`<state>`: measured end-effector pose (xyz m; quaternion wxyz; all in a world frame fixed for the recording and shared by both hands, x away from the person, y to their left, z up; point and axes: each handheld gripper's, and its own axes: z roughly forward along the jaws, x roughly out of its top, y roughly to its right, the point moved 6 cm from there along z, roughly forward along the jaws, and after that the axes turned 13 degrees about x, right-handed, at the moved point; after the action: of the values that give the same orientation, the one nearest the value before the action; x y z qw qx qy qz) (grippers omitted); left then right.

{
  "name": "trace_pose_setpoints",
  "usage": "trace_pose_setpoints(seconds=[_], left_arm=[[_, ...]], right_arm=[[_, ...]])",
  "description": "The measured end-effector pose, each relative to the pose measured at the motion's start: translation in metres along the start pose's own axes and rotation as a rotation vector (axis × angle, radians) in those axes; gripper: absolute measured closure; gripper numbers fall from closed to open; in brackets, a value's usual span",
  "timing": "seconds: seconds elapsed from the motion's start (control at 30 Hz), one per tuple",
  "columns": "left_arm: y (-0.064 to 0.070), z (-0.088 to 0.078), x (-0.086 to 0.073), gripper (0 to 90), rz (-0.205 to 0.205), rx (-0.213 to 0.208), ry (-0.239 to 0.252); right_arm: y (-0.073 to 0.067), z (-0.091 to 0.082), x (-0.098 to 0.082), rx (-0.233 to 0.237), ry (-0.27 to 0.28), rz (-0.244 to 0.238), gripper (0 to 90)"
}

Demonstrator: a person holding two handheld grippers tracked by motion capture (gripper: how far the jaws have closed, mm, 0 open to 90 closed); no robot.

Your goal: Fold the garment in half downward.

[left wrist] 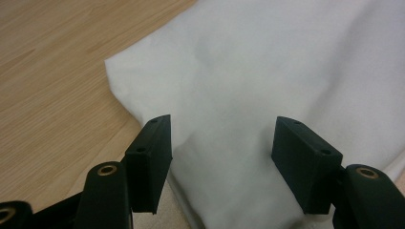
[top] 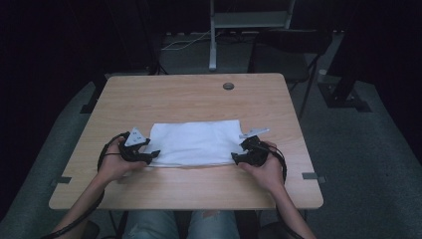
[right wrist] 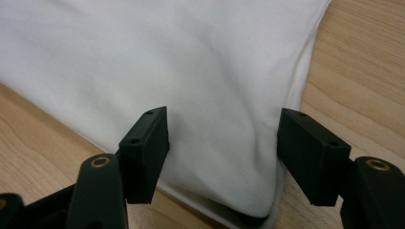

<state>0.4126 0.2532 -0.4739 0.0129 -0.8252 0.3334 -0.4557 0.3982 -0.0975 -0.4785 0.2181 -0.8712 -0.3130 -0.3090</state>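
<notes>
A white folded cloth (top: 194, 142) lies flat on the wooden table (top: 199, 94), nearer the front edge. My left gripper (top: 152, 155) rests at the cloth's near left corner, jaws wide apart. In the left gripper view the cloth (left wrist: 262, 71) lies between and under the open left gripper (left wrist: 223, 121), its edge running past the left jaw. My right gripper (top: 238, 157) sits at the near right corner. Through the right gripper view the cloth (right wrist: 191, 62) spreads between the open right gripper (right wrist: 223, 114), with the layered corner just below the jaws.
A round grey grommet (top: 228, 86) sits in the table's far middle. Tape marks (top: 313, 176) lie near the front side edges. Behind the table stand a white metal frame (top: 214, 35) and a dark chair (top: 293, 50). Bare wood surrounds the cloth.
</notes>
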Motion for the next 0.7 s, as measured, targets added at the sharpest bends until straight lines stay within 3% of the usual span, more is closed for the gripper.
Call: trace_pose_setpoints(seconds=[0.37, 0.7], left_arm=[[-0.002, -0.005, 0.005, 31.7, -0.078, 0.001, 0.05], [-0.009, -0.014, 0.01, 31.2, -0.111, 0.006, 0.092]], right_arm=[[0.002, -0.009, 0.004, -0.023, 0.059, 0.012, 27.5], [0.009, -0.019, 0.002, -0.039, 0.087, 0.046, 22.2]])
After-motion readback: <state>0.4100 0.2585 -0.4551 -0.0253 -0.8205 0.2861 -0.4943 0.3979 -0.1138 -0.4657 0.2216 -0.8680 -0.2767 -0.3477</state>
